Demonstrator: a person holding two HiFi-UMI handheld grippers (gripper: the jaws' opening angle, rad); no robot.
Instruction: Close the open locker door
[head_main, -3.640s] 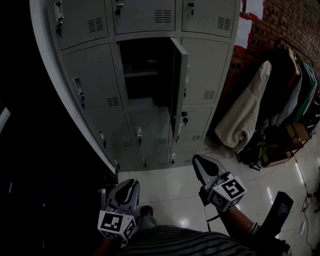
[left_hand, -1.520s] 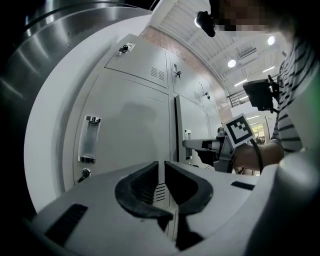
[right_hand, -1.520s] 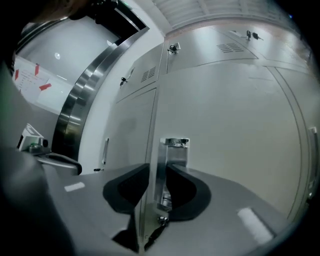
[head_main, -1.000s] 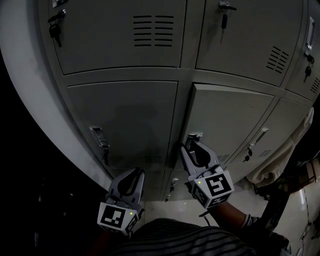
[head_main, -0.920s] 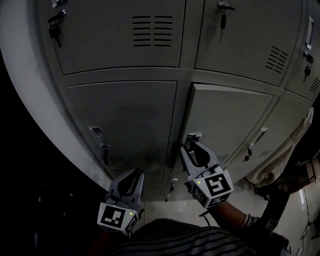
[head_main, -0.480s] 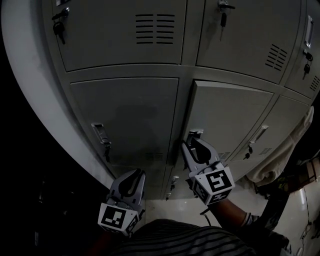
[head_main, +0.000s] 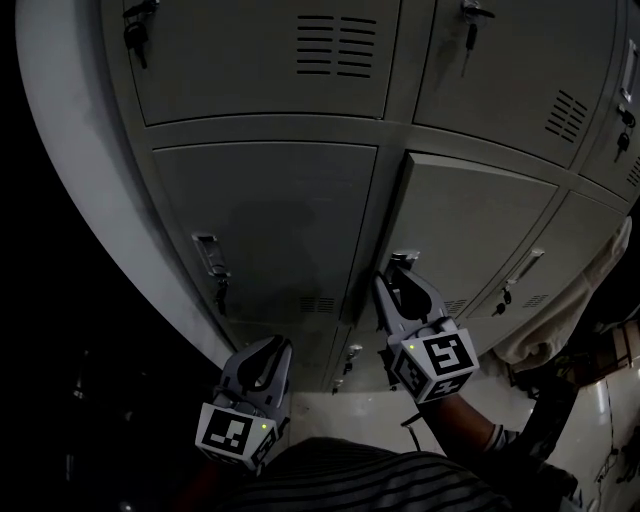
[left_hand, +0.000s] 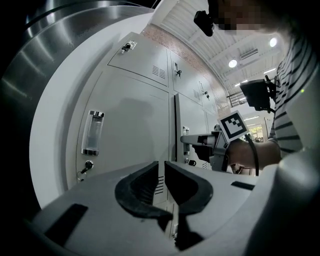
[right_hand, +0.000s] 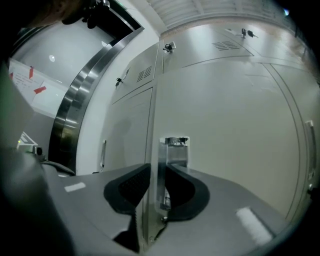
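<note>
The grey locker door (head_main: 480, 230) stands almost flush with its neighbours, its left edge a little proud of the frame. My right gripper (head_main: 401, 270) is at that edge, its jaws closed on the door's metal handle plate (right_hand: 175, 149), one pad on each side. The same door (right_hand: 235, 115) fills the right gripper view, with the right gripper (right_hand: 158, 169) at the bottom. My left gripper (head_main: 277, 347) hangs low and apart from the lockers, shut with nothing in it. In the left gripper view the left gripper (left_hand: 162, 165) points at the lockers, and the right gripper (left_hand: 189, 140) shows at the door's edge.
Closed locker doors with vents and keys in their locks surround the door, such as the one to its left (head_main: 270, 220). A rounded grey column (head_main: 80, 200) bounds the lockers at the left. A pale coat (head_main: 612, 280) hangs at the right.
The door, wide open some seconds ago, now stands nearly closed. Over the last second the right gripper and the handle have drifted slightly right and down in the view.
</note>
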